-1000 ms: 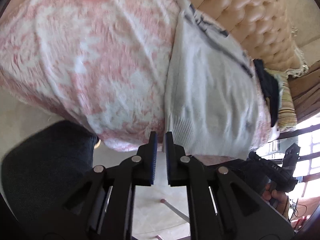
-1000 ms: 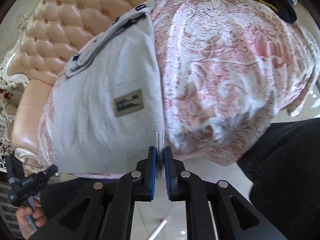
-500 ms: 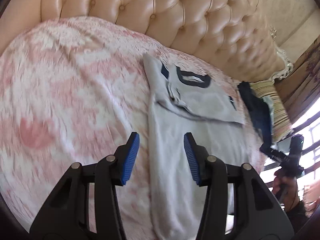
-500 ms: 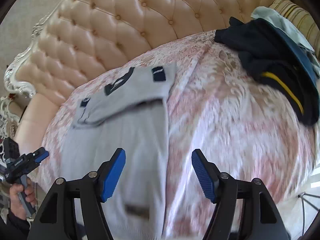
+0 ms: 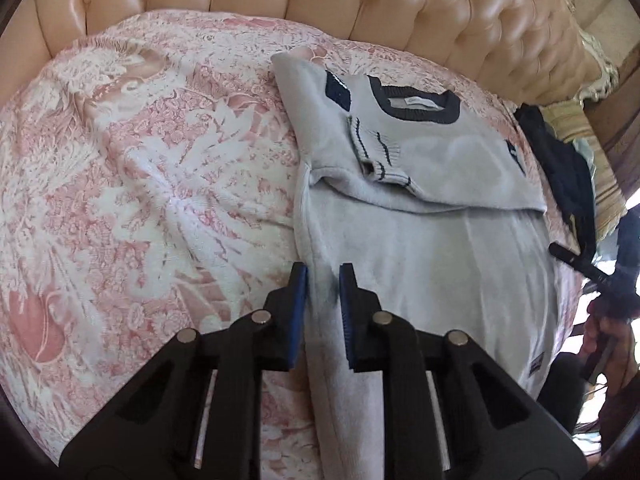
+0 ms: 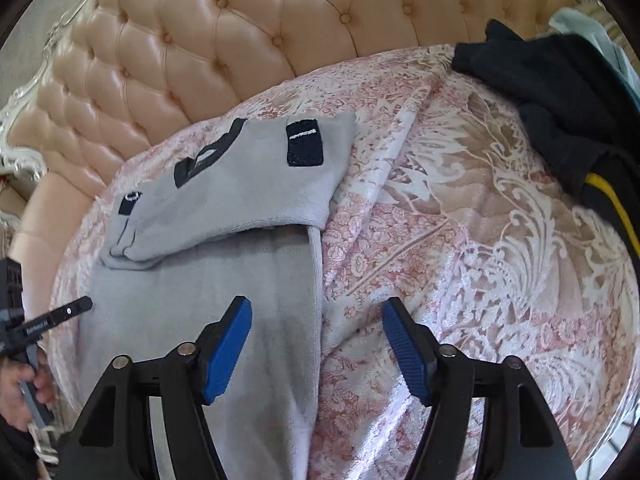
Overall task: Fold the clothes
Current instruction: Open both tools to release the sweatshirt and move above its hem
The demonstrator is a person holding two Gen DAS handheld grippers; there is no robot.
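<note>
**Both tongs over the sweater's side edges**

Since a second ago both tongs have let go of the sweater's hem at the foot of the bed and travelled up over the garment, so the headboard now fills the top of each view.

Left wrist view: the left tongs (image 5: 323,280) point steeply down at the bed, angled toward the tufted headboard (image 5: 400,4). Their blue pads (image 5: 298,312) stand a narrow gap apart and are closing, with the left side edge of the grey sweater (image 5: 432,248) lying in the gap; the pads do not yet press it. The sweater lies flat on the pink floral bedspread (image 5: 132,168), its upper part with the dark collar folded down over the body and a striped cuff resting on top. A pile of dark clothes (image 5: 560,160) sits at the sweater's far side. At the right rim, a person's hand (image 5: 600,332) grips the handle of the other tool.

Right wrist view: the right tongs (image 6: 316,312) also tilt steeply downward, jaws well apart and closing, straddling the right side edge of the grey sweater (image 6: 200,300), one pad over the cloth, the other over the bedspread (image 6: 460,240). Nothing is gripped. Dark clothes (image 6: 560,92) with a yellow stripe lie to the upper right. At the left rim, a hand (image 6: 24,384) holds the left tool.
</note>
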